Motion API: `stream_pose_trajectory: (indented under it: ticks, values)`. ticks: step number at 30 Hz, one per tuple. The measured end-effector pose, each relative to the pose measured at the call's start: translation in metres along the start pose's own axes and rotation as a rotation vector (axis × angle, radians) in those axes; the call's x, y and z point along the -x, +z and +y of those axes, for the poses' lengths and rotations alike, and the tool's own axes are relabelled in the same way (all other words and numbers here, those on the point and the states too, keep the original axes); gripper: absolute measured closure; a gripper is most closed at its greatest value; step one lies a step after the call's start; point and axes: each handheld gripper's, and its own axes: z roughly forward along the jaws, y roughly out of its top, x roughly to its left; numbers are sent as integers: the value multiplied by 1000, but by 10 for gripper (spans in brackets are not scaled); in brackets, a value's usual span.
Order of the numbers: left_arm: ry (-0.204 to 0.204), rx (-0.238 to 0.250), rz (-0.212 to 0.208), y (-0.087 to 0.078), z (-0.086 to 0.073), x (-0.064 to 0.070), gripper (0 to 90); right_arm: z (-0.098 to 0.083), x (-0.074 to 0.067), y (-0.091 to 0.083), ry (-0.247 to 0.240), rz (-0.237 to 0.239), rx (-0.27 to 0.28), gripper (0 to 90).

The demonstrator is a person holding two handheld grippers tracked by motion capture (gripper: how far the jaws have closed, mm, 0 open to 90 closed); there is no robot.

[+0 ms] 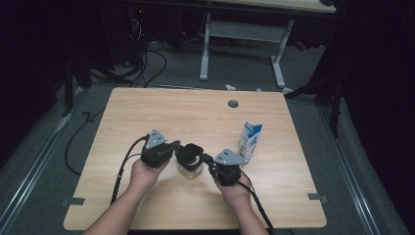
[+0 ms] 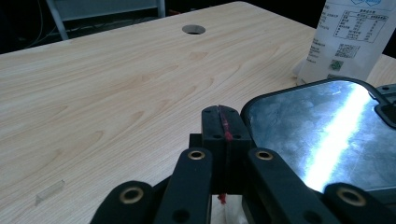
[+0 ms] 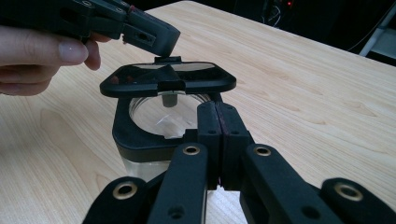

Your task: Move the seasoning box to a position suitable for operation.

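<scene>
At a wooden table [image 1: 147, 112], the left gripper [image 1: 172, 147] and right gripper [image 1: 204, 157] meet over a clear glass jar [image 1: 189, 166] near the front edge, its black hinged lid [image 3: 168, 79] raised. Both pairs of jaws are pressed fully together, holding nothing. From above, the jar is half hidden; the right gripper view shows its open mouth, the left a cropped milk carton [image 2: 350, 37].
</scene>
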Motion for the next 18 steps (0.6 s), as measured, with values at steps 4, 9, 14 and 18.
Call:
stream_pose_trajectory:
  ticks: [4,9,14,18]
  values:
    - [-3,5,-2,0,-1,-1,900,0,0,2,-2,1,-4,890]
    - [-3,7,-2,0,-2,-1,900,1,0,7,-1,6,-12,892]
    - [-7,15,-3,0,-3,-2,900,5,-3,10,-12,10,-11,898]
    - [-4,14,-9,-1,-3,-2,900,10,-5,12,-20,10,-9,900]
